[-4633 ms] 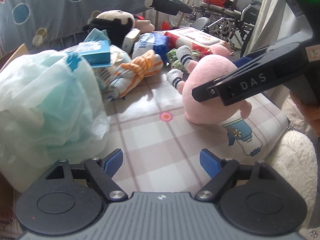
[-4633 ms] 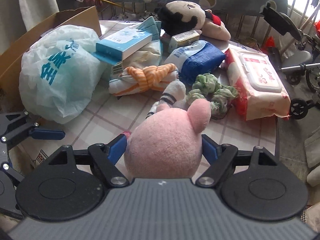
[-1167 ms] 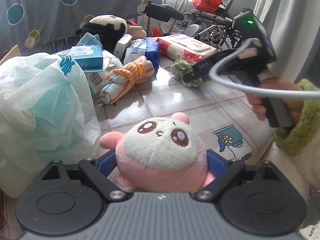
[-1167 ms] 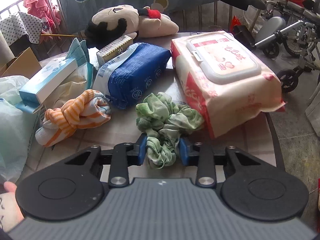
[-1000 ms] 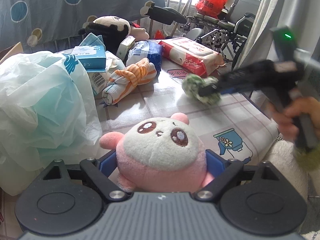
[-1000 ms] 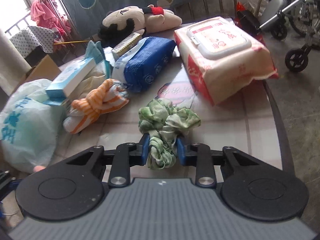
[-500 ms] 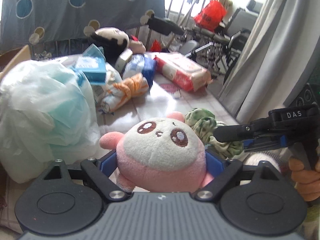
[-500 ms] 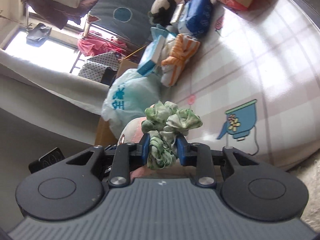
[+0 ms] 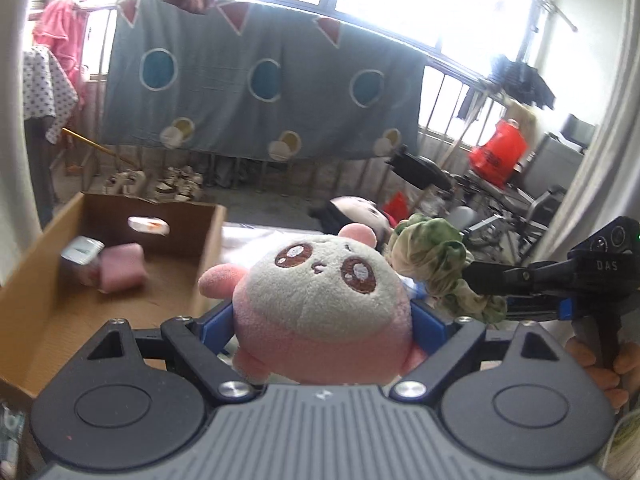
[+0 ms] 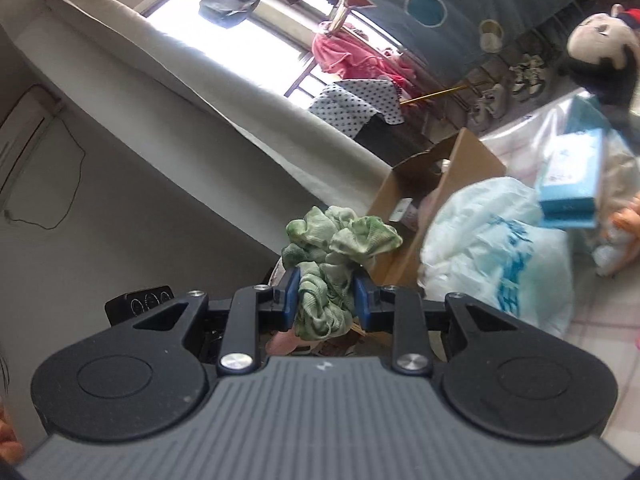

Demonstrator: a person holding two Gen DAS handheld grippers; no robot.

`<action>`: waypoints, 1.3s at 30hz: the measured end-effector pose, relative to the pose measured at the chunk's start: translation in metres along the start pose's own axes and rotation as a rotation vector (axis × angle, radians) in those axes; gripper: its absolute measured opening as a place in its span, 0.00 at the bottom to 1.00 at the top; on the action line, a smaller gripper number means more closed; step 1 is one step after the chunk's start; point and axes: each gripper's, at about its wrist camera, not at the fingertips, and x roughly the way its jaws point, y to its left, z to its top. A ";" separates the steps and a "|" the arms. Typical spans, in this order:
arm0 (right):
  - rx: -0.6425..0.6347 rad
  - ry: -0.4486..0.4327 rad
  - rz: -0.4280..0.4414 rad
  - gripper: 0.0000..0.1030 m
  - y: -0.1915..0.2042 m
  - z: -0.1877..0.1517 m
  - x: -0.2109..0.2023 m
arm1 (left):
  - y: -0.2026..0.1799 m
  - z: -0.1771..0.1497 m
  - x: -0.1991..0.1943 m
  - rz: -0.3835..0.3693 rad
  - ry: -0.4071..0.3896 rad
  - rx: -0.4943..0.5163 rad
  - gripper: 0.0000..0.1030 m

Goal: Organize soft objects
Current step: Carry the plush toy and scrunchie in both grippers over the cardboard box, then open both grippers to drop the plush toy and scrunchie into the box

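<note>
My left gripper [image 9: 320, 320] is shut on a pink and white plush toy [image 9: 320, 300], held in the air just right of an open cardboard box [image 9: 52, 304]. My right gripper [image 10: 326, 300] is shut on a green scrunchie [image 10: 332, 260]. In the left wrist view the right gripper [image 9: 472, 276] and the scrunchie [image 9: 436, 256] sit close to the right of the plush. The box [image 10: 452, 176] also shows ahead in the right wrist view. A pink soft block [image 9: 120, 270] lies inside the box.
A white and blue plastic bag [image 10: 500, 248], a blue carton [image 10: 572, 180] and a black-haired doll [image 10: 600, 52] lie on the table right of the box. A grey spotted cloth [image 9: 260, 80] hangs behind. A wheelchair [image 9: 500, 196] stands at the back right.
Both grippers have lifted and swung left toward the cardboard box, each still holding its object. The box has come into view.
</note>
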 end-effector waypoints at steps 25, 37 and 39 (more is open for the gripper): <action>0.117 0.064 -0.200 0.26 -0.131 0.157 0.254 | 0.206 0.055 0.294 0.212 0.281 -0.080 0.90; 0.094 0.074 -0.227 0.28 -0.141 0.152 0.251 | 0.221 0.056 0.302 0.182 0.287 -0.173 0.93; 0.090 0.070 -0.231 0.28 -0.138 0.151 0.248 | 0.222 0.058 0.294 0.169 0.259 -0.194 0.93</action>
